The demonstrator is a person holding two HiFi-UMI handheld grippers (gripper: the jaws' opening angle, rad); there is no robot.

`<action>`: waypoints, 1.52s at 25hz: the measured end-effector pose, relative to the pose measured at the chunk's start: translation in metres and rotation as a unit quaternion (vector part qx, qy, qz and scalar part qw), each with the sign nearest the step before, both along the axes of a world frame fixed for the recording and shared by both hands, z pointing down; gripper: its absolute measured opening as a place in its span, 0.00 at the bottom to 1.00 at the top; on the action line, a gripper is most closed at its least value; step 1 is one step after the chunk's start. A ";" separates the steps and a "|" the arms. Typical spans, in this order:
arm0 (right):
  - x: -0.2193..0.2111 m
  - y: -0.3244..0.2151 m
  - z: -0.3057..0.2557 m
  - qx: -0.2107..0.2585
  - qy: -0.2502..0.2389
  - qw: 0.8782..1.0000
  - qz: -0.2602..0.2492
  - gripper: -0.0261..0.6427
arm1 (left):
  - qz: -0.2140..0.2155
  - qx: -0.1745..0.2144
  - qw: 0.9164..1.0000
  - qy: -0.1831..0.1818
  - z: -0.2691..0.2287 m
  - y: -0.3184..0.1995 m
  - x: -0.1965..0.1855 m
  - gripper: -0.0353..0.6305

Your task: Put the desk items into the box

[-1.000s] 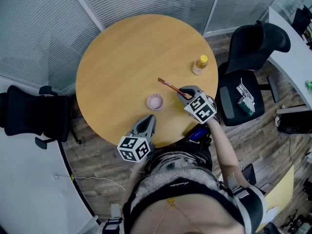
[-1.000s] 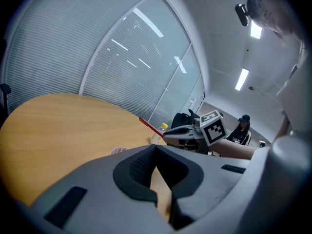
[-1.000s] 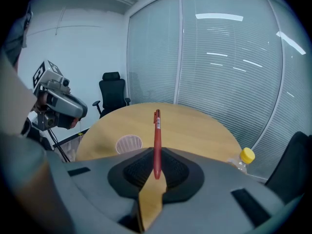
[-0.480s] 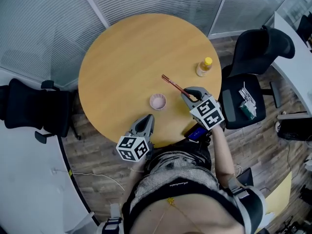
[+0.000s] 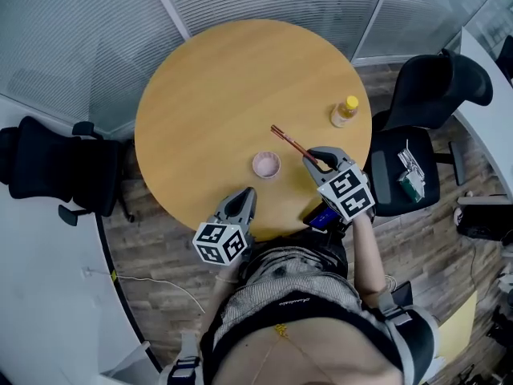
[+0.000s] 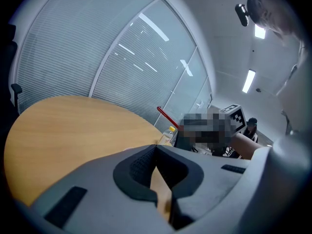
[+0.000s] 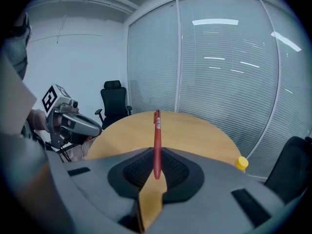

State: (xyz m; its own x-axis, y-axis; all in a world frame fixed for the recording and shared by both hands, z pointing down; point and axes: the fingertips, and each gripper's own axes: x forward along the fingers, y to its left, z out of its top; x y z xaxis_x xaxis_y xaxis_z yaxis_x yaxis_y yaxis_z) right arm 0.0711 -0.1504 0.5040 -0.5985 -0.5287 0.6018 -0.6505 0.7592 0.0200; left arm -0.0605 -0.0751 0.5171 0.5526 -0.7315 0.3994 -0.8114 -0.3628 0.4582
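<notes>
I see no box, so nothing is packed yet. On the table, the bottle stands near the right edge and the cup near the front edge. My right gripper pinches the pen; the left gripper is pressed together, empty.

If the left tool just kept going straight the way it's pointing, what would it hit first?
Most likely the small pink cup, on the round table just ahead of the left tool. Height is hard to judge from above, so it could pass over it.
</notes>
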 end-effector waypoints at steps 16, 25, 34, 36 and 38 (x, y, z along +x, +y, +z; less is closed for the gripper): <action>-0.019 0.009 0.035 -0.042 0.037 0.998 -0.025 0.13 | -0.010 -0.003 1.000 -0.002 0.002 0.002 -0.011 0.08; -0.025 0.014 0.067 -0.067 0.095 0.992 -0.043 0.13 | -0.017 -0.008 1.000 -0.002 0.005 0.000 -0.023 0.08; -0.027 0.024 0.094 -0.101 0.159 0.978 -0.084 0.13 | -0.007 -0.007 1.000 0.001 0.008 -0.010 -0.022 0.08; -0.028 0.026 0.098 -0.113 0.169 0.975 -0.091 0.13 | -0.005 -0.007 1.000 0.002 0.008 -0.011 -0.021 0.08; -0.027 0.027 0.102 -0.120 0.181 0.971 -0.097 0.13 | -0.004 -0.007 1.000 0.002 0.008 -0.012 -0.021 0.08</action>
